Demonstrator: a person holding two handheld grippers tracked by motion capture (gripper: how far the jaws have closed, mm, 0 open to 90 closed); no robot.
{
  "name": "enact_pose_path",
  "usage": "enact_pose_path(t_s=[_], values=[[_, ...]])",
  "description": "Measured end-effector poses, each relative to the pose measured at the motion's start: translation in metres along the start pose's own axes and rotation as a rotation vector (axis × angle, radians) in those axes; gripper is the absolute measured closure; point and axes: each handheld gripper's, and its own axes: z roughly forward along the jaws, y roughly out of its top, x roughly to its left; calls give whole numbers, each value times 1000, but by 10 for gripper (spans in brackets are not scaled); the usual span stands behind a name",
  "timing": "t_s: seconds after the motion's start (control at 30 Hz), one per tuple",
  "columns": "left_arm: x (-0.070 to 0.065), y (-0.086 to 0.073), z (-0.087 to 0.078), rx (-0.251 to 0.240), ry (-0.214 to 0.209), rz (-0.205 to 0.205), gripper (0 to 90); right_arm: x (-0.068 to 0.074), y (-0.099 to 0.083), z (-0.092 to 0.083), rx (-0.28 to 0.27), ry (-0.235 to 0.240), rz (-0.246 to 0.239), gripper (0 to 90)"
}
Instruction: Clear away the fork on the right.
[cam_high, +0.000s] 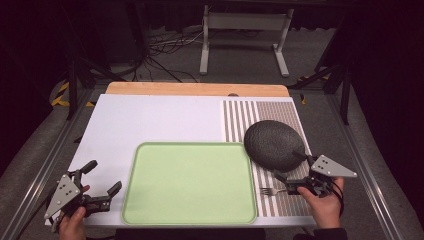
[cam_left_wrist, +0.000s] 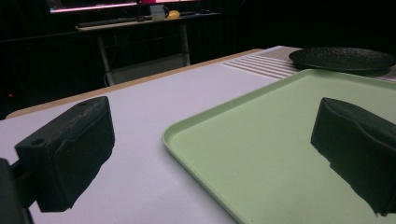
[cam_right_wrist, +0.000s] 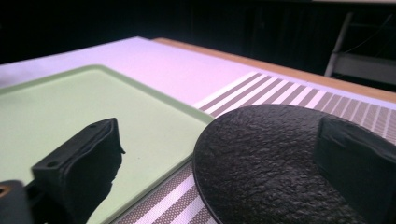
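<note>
The right gripper (cam_high: 288, 173) gapes, released, with the plate (cam_high: 274, 144) just ahead of it and the fork (cam_high: 273, 190) just beside it. The left gripper (cam_high: 104, 176) is likewise released, the tray (cam_high: 190, 183) beside it.

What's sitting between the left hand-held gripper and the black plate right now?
The green tray lies between them, with nothing on it. The high view shows the left hand-held gripper just off its left edge and the black plate overlapping its right corner.

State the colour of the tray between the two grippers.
Pale green: the tray shows best in the high view.
</note>
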Motion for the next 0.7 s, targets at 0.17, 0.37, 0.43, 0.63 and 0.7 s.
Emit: enact_pose_path(t_s=[0.17, 0.37, 0.43, 0.63, 0.7], values=[[0, 0, 0, 2, -1, -1, 4, -1, 11, 5, 49, 29, -3, 18], [0, 0, 0, 5, 1, -1, 3, -1, 17, 9, 167, 61, -68, 54], [0, 0, 0, 6, 2, -1, 3, -1, 22, 10, 209, 74, -107, 63], [0, 0, 0, 7, 6, -1, 4, 1, 37, 13, 315, 75, -180, 70], [0, 0, 0, 7, 7, -1, 4, 1, 40, 13, 348, 81, -207, 73]])
